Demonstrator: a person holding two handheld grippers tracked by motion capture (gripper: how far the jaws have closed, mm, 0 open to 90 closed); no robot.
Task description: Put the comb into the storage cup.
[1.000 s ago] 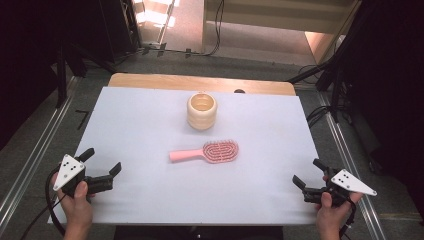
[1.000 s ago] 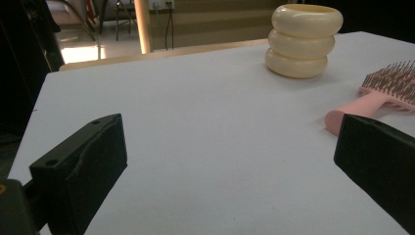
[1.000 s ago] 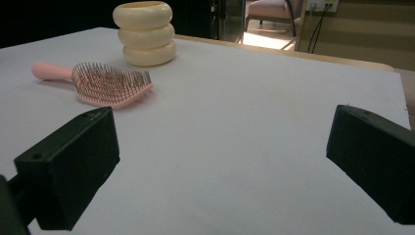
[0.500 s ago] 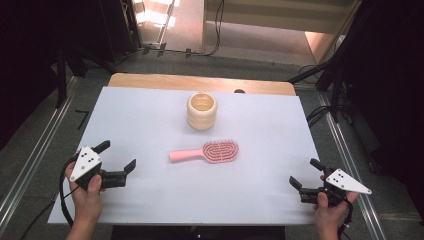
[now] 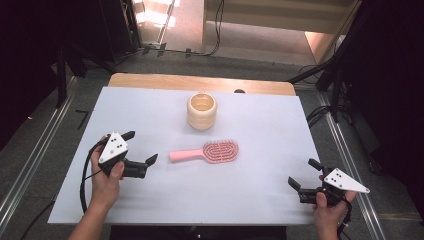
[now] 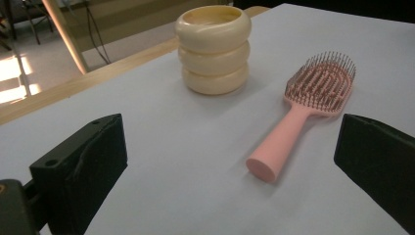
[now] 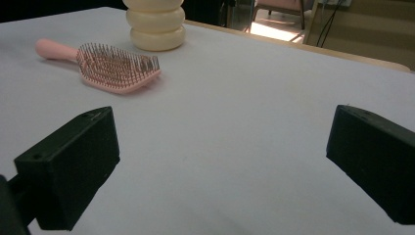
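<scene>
The left gripper (image 5: 139, 149) hangs just above the white table (image 5: 260, 195), held in the person's left hand (image 5: 106, 180), with its two black jaws spread wide and nothing between them. Straight ahead of its jaws and near them lies the pink hairbrush (image 5: 206, 152), flat on the table with its bristles up. The round end of the handle points back toward this gripper, and the oval head lies farther off. In the left gripper view, the handle end sits just ahead of the gap between the jaws, closer to the right-hand jaw, not touching either one.

Beyond the hairbrush, farther from the left gripper, stands a cream cup (image 5: 202, 111) shaped like three stacked rings, upright with its mouth open to the top. It is near the brush head but apart from it.

The right gripper (image 5: 306, 176) is held in the right hand (image 5: 327, 212) low over the table's near right corner, its jaws likewise spread wide and empty. From this gripper the hairbrush (image 7: 100, 61) and cup (image 7: 155, 22) lie well ahead and off to its left, with bare table in between.
</scene>
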